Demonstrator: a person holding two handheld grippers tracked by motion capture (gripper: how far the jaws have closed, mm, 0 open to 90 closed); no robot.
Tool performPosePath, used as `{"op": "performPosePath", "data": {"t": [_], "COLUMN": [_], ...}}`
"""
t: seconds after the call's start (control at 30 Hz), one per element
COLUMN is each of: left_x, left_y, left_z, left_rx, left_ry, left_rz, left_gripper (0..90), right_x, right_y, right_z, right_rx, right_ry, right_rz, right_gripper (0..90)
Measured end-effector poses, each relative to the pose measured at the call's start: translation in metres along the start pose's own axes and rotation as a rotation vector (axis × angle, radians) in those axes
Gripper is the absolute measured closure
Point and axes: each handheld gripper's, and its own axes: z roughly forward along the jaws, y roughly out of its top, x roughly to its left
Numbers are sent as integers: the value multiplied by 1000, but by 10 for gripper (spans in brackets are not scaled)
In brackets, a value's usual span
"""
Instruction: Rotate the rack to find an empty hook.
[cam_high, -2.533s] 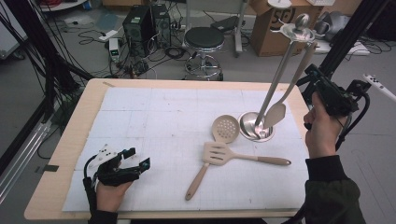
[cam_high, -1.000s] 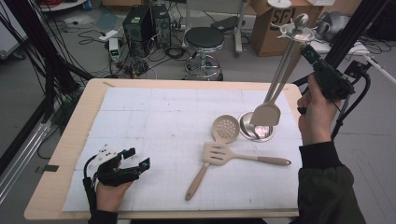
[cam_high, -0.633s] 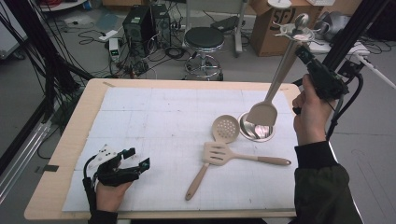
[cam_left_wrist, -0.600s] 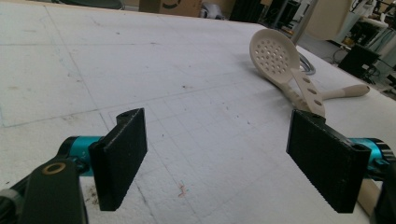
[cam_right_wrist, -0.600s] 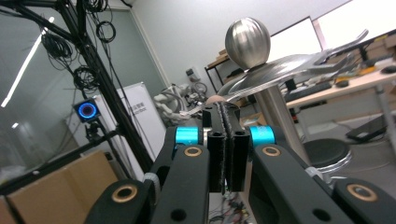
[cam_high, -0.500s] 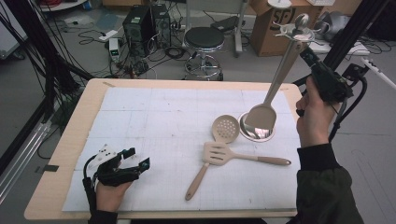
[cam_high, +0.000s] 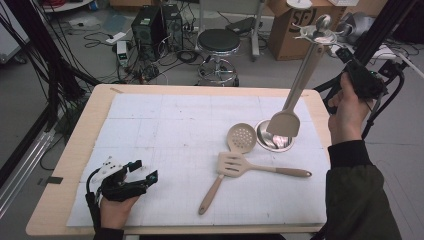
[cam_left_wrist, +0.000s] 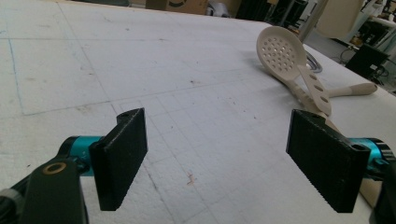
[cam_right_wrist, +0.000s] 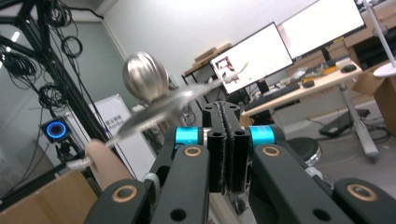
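A: "At the desk's (cam_high: 150, 107) two o'clock, the beige plastic spatula (cam_high: 284, 122) is hanging on the steel hook stand (cam_high: 320, 31)."
B: "The right gripper's (cam_right_wrist: 224, 109) fingers are pressing together, the left gripper's (cam_left_wrist: 215, 144) gaping; be backing off without nudging it."

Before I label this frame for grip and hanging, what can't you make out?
- High view: right tongs too small and dark to read their jaws.
- High view: rack top tiny; spatula's hook unclear.
- High view: rack base partly behind the spatula.
- Right gripper view: beige handle hidden behind the tongs' body.
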Motion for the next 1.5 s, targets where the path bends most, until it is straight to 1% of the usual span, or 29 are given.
{"op": "performPosePath", "data": {"t": [0.07, 0.17, 0.27, 0.37, 0.57, 0.7, 0.83, 1.07, 1.17, 1.27, 1.33, 1.43, 1.5], "left_x": [0, 1, 0, -1, -2, -2, -1, 1, 1, 1, 0, 0, 0], "left_y": [0, 0, 0, 0, 1, 1, 1, 1, 1, 1, 1, 1, 1], "left_z": [-2, -3, -3, -2, 0, 0, 0, 0, 0, 0, 0, 0, 0], "left_rx": [-4, -4, -6, -2, 0, -2, -2, -6, -5, -3, -5, -5, -3], "left_ry": [2, 2, 1, -2, -5, -7, -8, -5, -8, -7, -8, -10, -9], "left_rz": [-4, -2, -2, 6, 7, 6, 5, -4, 0, 1, -1, 0, 0], "left_gripper": [211, 210, 210, 211, 211, 211, 210, 211, 211, 211, 211, 211, 211], "right_x": [2, 6, 11, 20, 39, 44, 49, 59, 59, 56, 51, 42, 35], "right_y": [1, 0, -4, -7, -14, -18, -22, -27, -29, -34, -36, -36, -33], "right_z": [1, 1, -1, -3, -5, -2, 1, 11, 11, 9, 7, 4, 1], "right_rx": [-3, -5, -5, -7, 2, 9, 11, 33, 23, 26, 21, 19, 10], "right_ry": [3, 4, 11, 14, 42, 47, 58, 70, 76, 71, 63, 38, 21], "right_rz": [-4, -28, -32, -69, -122, -126, -119, -130, -114, -113, -113, -103, -86], "right_gripper": [896, 896, 895, 895, 895, 895, 896, 895, 895, 896, 896, 895, 896]}}
